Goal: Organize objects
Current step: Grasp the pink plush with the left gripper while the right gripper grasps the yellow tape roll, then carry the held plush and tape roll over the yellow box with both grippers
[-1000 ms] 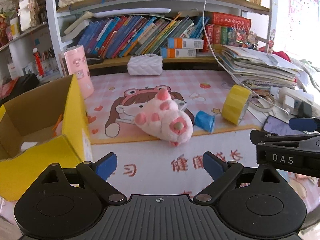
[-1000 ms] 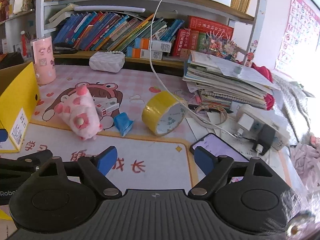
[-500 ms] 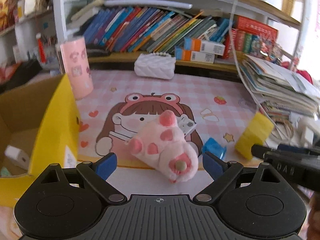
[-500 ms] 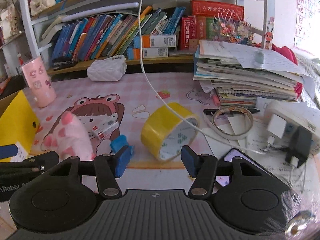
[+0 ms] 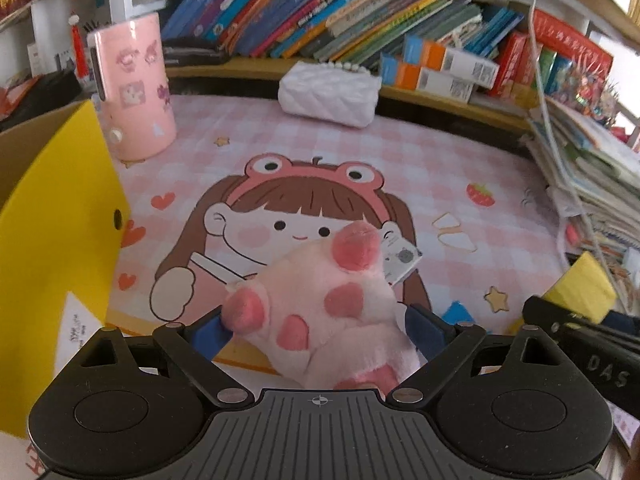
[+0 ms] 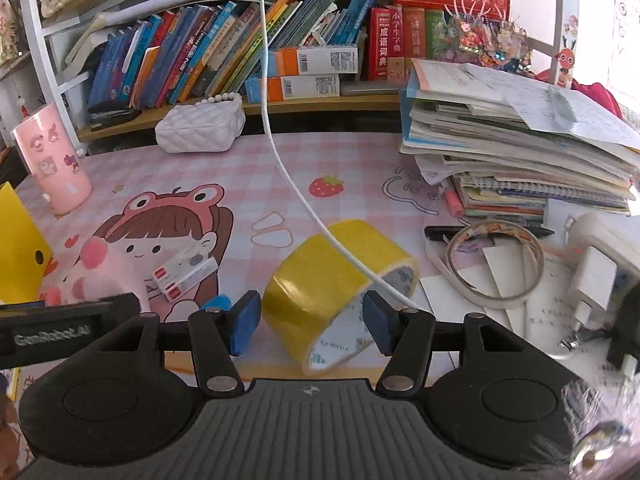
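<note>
Left gripper [image 5: 316,330] brackets the pink plush paw [image 5: 332,316] at lower centre, jaws wide, not clamped. Right gripper [image 6: 310,322] straddles the yellow tape roll [image 6: 336,288], open, ready for boxing into the yellow box [image 5: 56,248] at left.

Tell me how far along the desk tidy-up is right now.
Early stage. Nothing visibly finished: the yellow box shows no tidied item from here. In hand: the left gripper straddles the pink plush paw, and the right gripper straddles the yellow tape roll, jaws open on both. Left: the small white box and blue item.
</note>
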Action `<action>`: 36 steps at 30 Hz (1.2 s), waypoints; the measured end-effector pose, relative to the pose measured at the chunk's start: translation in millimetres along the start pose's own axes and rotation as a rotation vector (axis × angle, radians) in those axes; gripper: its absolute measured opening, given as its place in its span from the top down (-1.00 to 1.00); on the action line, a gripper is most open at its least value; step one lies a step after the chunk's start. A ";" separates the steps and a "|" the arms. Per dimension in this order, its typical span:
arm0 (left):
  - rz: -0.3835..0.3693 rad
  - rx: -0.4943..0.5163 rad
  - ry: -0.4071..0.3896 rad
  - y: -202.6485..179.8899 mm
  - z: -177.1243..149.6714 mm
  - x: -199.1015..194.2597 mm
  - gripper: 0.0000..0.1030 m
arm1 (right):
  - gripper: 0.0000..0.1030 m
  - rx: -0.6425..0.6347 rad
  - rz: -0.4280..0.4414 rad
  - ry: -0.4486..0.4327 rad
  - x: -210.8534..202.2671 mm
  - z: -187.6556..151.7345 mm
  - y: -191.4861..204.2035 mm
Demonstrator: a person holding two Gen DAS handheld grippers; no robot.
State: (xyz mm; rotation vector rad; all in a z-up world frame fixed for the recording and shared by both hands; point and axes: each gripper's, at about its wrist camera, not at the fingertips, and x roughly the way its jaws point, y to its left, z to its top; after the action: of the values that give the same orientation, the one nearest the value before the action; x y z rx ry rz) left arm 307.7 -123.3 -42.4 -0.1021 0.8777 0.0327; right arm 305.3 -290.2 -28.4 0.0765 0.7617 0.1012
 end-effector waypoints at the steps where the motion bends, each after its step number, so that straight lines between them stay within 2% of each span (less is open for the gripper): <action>1: 0.003 0.000 0.007 -0.5 0.1 3.9 -0.81 | -0.07 0.002 0.002 0.001 2.4 1.2 -0.1; 5: -0.009 -0.032 0.024 2.4 -1.2 9.4 -0.65 | 0.07 0.003 0.022 0.015 9.8 3.5 -0.7; 6: -0.021 -0.036 0.026 3.1 -1.5 9.6 -0.61 | 0.19 0.000 0.034 0.019 10.3 3.6 -0.5; 11: -0.055 -0.028 0.019 4.9 -3.5 3.0 -0.32 | 0.55 0.008 0.081 0.045 10.2 2.2 0.5; 12: -0.059 -0.029 0.013 5.6 -4.2 -0.2 -0.30 | 0.74 0.008 0.096 0.043 8.8 2.1 0.8; 13: -0.067 -0.026 0.002 6.5 -5.2 -4.8 -0.29 | 0.78 0.009 0.116 0.045 7.4 2.3 1.1; 22: -0.109 0.018 -0.077 13.5 -18.1 -59.3 -0.29 | 0.81 0.062 0.230 0.078 -14.8 -0.3 3.6; 30: -0.110 0.005 -0.091 37.9 -43.9 -91.8 -0.29 | 0.81 0.079 0.305 0.147 -34.2 -17.5 15.4; 36: -0.120 -0.003 -0.083 52.1 -63.1 -105.9 -0.29 | 0.81 0.054 0.312 0.156 -52.8 -32.9 27.8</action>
State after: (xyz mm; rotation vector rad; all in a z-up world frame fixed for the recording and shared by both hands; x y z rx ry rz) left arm 188.1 -76.6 -4.9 -0.1547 0.7876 -0.0739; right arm 242.8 -267.8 -13.0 0.2406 0.9040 0.3872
